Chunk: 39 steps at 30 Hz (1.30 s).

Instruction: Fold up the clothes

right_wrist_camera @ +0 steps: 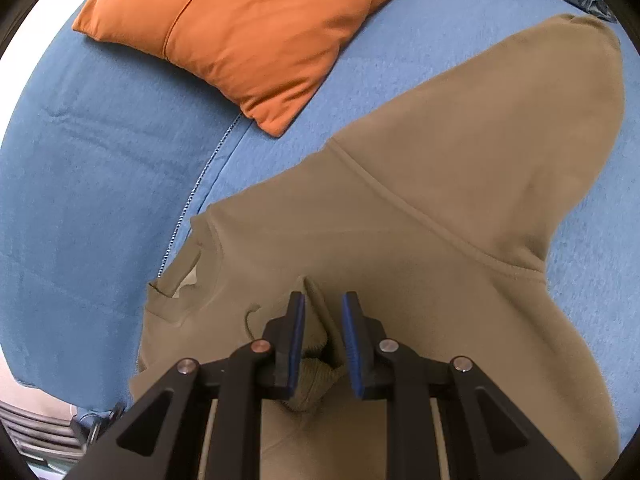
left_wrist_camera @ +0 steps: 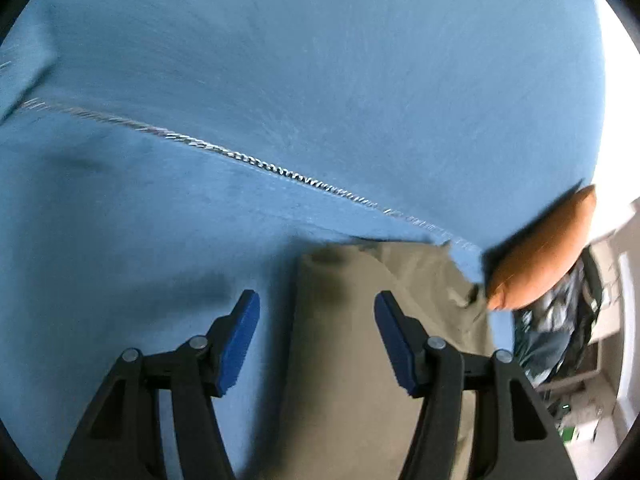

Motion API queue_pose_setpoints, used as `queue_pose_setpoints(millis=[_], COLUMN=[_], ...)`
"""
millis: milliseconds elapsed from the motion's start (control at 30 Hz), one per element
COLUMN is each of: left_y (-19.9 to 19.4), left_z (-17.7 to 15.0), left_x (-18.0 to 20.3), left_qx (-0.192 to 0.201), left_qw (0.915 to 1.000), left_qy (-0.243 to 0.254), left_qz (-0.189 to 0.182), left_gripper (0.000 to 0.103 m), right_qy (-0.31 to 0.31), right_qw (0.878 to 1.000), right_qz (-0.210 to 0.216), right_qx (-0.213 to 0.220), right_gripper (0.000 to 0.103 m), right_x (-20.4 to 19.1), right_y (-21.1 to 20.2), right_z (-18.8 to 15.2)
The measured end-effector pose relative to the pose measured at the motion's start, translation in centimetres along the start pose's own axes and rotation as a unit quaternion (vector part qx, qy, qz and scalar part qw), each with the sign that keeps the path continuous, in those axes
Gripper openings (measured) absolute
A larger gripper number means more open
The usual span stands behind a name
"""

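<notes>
On the blue cover (right_wrist_camera: 100, 168) the olive hoodie (right_wrist_camera: 440, 184) lies spread flat, near the orange cushion (right_wrist_camera: 256, 36). The right gripper (right_wrist_camera: 323, 334) is clenched on a raised fold of the hoodie beside its ribbed cuff (right_wrist_camera: 316, 380). The left gripper (left_wrist_camera: 317, 340) stands released above the hoodie's edge, nothing between the pads. No writing or brand mark can be read anywhere.

The hoodie (right_wrist_camera: 420, 208) under the right hand-held gripper (right_wrist_camera: 323, 312) is matt olive fleece, with a ribbed knit cuff (right_wrist_camera: 316, 380) between its ridged blue pads (right_wrist_camera: 352, 344). Beyond it the bed (right_wrist_camera: 100, 168) has a blue napped cover and a metal zip (left_wrist_camera: 256, 162). The pillow (right_wrist_camera: 248, 28) is smooth orange cloth with a slight sheen; both hand-held grippers are matt black plastic.
</notes>
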<state>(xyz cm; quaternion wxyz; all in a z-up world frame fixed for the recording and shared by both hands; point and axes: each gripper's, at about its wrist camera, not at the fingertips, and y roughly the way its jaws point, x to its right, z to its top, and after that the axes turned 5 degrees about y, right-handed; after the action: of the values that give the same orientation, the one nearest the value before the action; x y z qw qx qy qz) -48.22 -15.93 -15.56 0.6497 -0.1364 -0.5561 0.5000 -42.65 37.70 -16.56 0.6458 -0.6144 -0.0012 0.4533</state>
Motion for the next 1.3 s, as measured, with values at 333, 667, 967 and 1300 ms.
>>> queue_pose_setpoints(millis=[333,667,967,1300], left_y=[3.4,-4.8,-3.6,-5.6], left_z=[1.4,-5.1,-12.8,-14.7], left_x=[3.4,6.8,8.2,12.8], left_qx=[0.017,0.122,0.077,0.061], left_qw=[0.9896,0.9763,0.9432,0.9411], left_qy=[0.130,0.124,0.235,0.229], left_qz=[0.060,0.129,0.222,0.241], left_gripper=[0.034,0.032,0.027,0.030], right_qy=[0.019,0.020,0.015,0.025], right_qw=[1.000,1.000,1.000,0.999], right_qz=[0.000,0.007,0.019,0.033], right_qx=[0.008,0.014,0.019,0.030], right_gripper=[0.019,0.019,0.019,0.019], right_x=[1.0,1.8,1.9,6.2], right_y=[-0.5,-1.8,-3.2,-6.2], right_z=[1.1,1.7,2.0,5.4])
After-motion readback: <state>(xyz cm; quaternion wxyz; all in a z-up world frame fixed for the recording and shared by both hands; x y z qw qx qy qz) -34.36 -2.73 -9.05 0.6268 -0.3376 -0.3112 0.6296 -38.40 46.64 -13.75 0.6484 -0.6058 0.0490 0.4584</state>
